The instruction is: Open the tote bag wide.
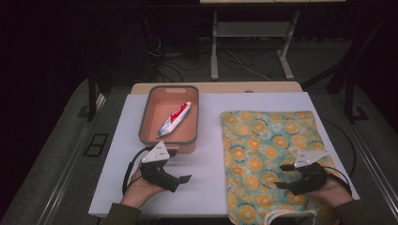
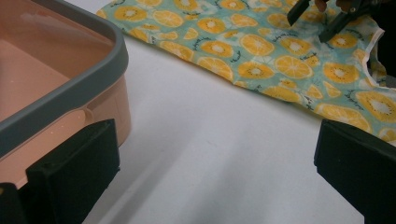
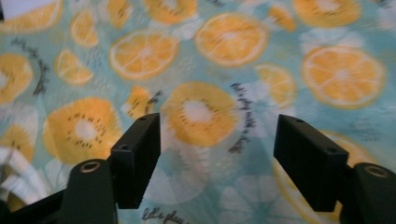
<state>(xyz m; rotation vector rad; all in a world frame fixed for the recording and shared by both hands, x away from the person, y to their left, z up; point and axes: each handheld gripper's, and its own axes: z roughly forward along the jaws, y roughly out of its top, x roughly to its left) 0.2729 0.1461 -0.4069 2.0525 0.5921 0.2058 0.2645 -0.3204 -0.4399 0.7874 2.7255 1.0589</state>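
Right gripper view has your right gripper (image 3: 217, 158) low over the fruit-print bag (image 3: 224, 70), jaws apart, nothing pinched. Your left gripper (image 1: 180, 180) rests spread-jawed beside the pink bin (image 1: 148, 126), which holds a toothpaste tube (image 1: 174, 119).

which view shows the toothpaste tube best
The high view: the toothpaste tube lies whole and unobstructed, slanted across the floor of the peach bin. The left gripper view catches a corner of that bin but not the part where the tube lies. The right gripper view looks down on the fruit-print cloth.
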